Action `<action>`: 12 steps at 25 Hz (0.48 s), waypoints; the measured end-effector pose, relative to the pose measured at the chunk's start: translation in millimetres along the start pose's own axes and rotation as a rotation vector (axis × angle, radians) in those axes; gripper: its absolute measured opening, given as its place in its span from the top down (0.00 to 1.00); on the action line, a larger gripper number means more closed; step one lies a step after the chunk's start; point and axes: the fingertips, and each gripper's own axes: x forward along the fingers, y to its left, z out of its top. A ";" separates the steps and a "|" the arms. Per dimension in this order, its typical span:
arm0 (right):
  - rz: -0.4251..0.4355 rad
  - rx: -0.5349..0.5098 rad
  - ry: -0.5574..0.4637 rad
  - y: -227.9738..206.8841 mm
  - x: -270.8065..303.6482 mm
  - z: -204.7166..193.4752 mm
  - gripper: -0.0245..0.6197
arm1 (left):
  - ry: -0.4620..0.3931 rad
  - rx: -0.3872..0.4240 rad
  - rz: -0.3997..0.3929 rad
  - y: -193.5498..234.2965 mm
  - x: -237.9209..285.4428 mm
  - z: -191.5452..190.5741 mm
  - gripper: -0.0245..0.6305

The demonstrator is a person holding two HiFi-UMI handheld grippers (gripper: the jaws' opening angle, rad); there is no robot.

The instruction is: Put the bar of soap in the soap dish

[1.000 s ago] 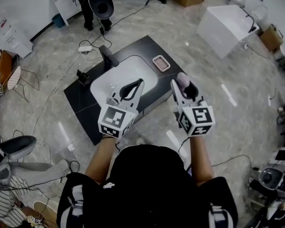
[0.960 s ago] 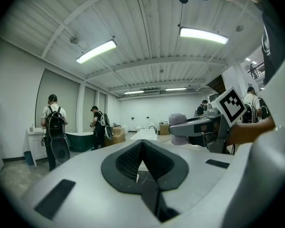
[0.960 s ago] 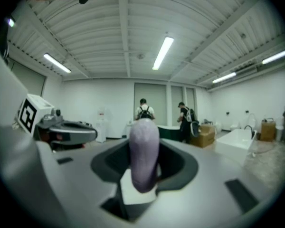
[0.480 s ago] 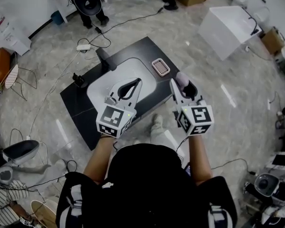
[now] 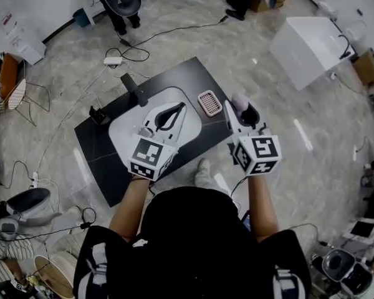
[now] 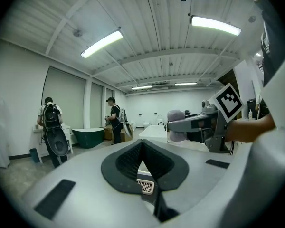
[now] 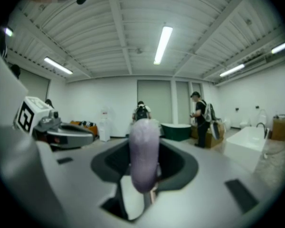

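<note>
A lilac bar of soap [image 7: 143,151] was pinched in the right gripper [image 5: 241,109], near the pink soap dish [image 5: 210,103]. The left gripper [image 5: 179,108] was pressed together, empty, over the bench [image 5: 103,164].

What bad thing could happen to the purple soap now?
1. The bar of soap is pinched by its thin sides in the right gripper and sticks out past the jaws, so it might slip and drop.
2. It is held up in the air, not yet over the soap dish. The dish looks small and sits right beside the sink, so the soap could miss it and slide into the basin.
</note>
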 end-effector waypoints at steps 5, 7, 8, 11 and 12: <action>0.044 -0.001 0.027 -27.1 40.3 0.4 0.68 | 0.018 -0.017 0.047 20.0 34.9 1.6 0.93; 0.066 0.001 0.036 -36.7 56.0 -1.4 0.68 | 0.030 -0.020 0.070 27.6 47.9 -1.4 0.93; 0.079 0.003 0.040 -41.8 63.7 -2.5 0.68 | 0.037 -0.024 0.081 30.8 54.6 -3.4 0.93; 0.123 0.005 0.063 -55.6 83.3 -8.6 0.68 | 0.063 -0.041 0.119 36.5 71.8 -11.0 0.93; 0.140 0.006 0.074 -59.2 89.4 -11.4 0.68 | 0.072 -0.048 0.134 38.2 76.3 -13.5 0.93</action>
